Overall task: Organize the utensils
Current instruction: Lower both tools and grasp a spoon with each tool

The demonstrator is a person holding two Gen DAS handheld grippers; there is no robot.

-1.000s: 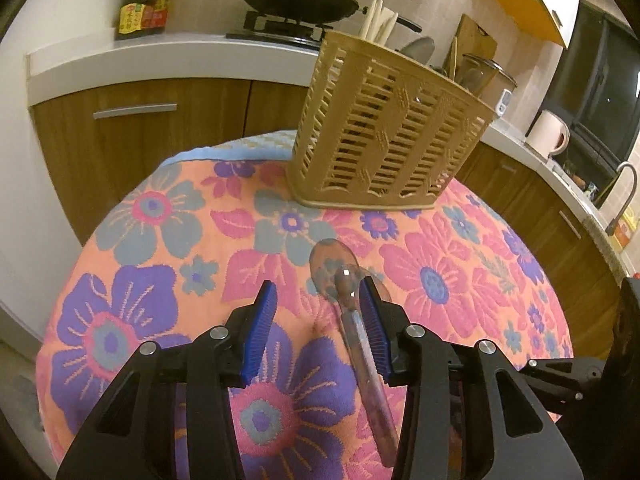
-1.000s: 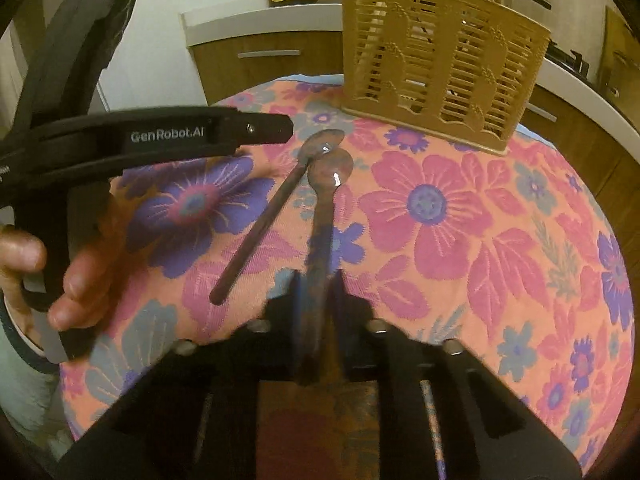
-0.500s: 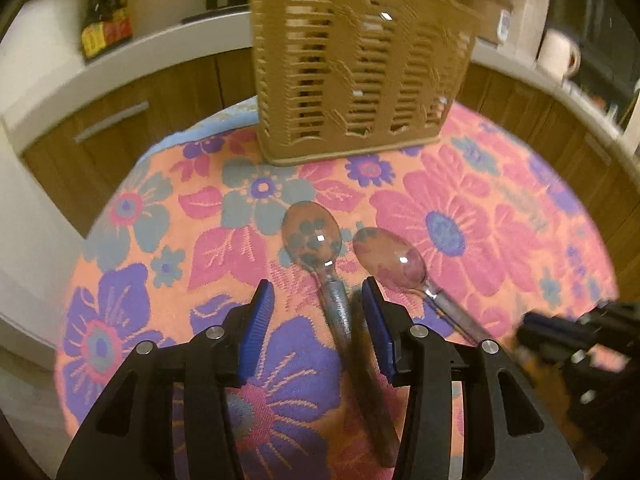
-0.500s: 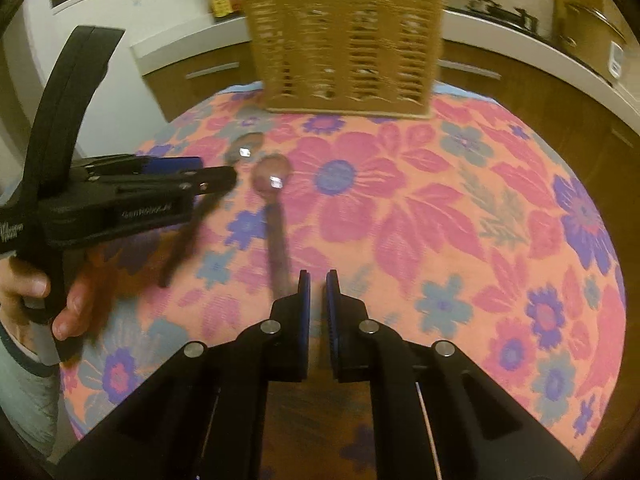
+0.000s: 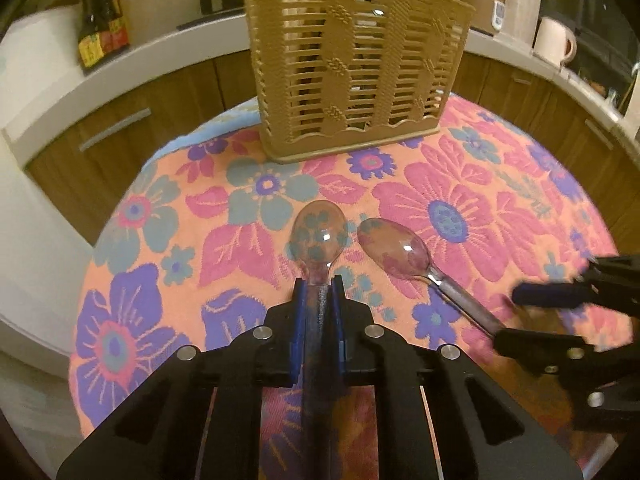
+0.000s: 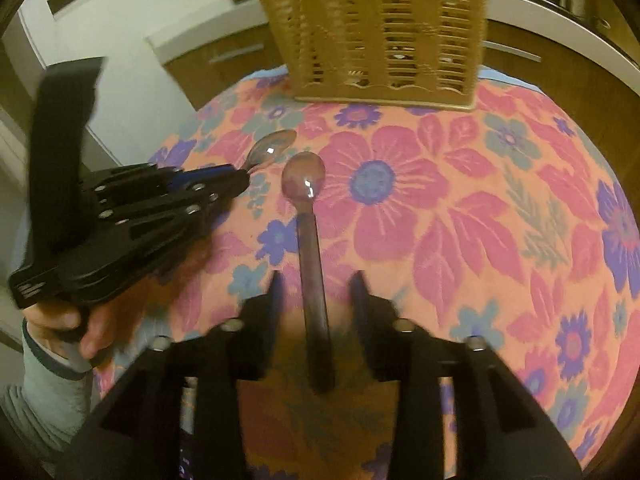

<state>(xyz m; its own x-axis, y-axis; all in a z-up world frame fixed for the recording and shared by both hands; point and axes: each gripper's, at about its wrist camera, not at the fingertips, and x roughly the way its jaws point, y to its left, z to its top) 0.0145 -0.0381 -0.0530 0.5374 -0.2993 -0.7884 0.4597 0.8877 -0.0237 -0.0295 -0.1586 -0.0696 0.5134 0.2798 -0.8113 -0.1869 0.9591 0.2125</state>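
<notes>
The left spoon's (image 5: 318, 236) handle hides between the claw pads; the basket's (image 6: 380, 28) top is cut off and blurred.

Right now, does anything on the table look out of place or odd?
Only that two spoons lie loose on the cloth, outside the basket, splayed at different angles. The left gripper is closing on one. Nothing looks spilled or damaged.
</notes>
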